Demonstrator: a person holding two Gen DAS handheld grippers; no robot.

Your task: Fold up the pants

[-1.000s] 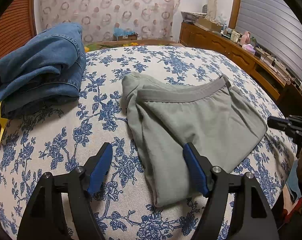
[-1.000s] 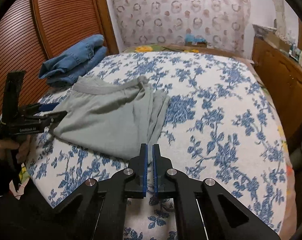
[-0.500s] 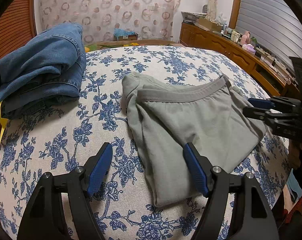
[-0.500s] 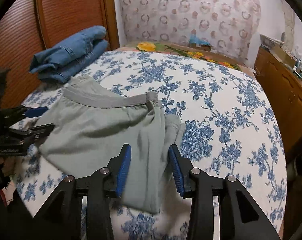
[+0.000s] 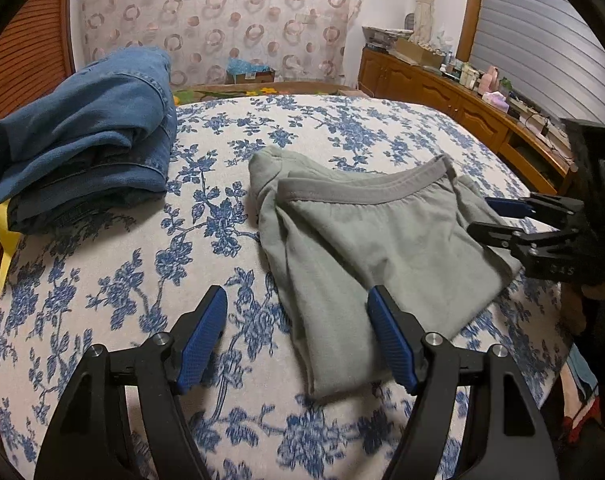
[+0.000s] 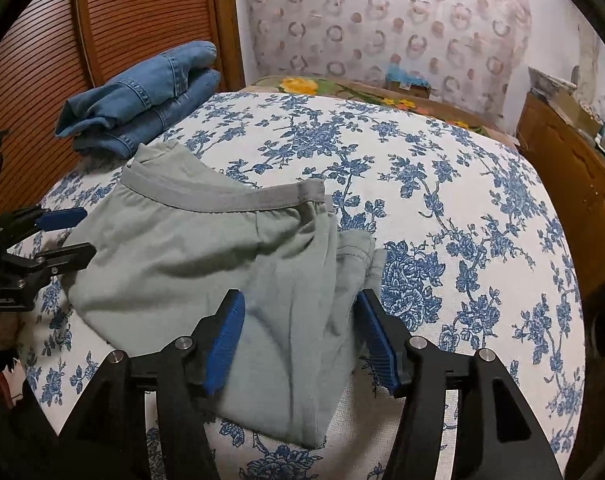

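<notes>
Two folds deep, the grey-green pants (image 6: 206, 264) lie flat (waistband showing), both grippers' fingers spread, gripping nothing.

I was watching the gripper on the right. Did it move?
Yes. The right gripper slid left over the green pants, off the flowered bedspread; its jaws have just been opening.

— Where are the pants (image 5: 382, 240) placed?
— They are laid folded on the bed (image 5: 322, 128), near its front edge, the waistband turned toward the far side.

— And the jeans (image 5: 86, 152)?
— A folded pile is set behind and to the left of the pants, well apart, beside the slatted panel (image 6: 114, 20).

— What is found to the right?
— A sideboard (image 5: 442, 92) is ranged along the bed's right side, small items being stood on it.
</notes>
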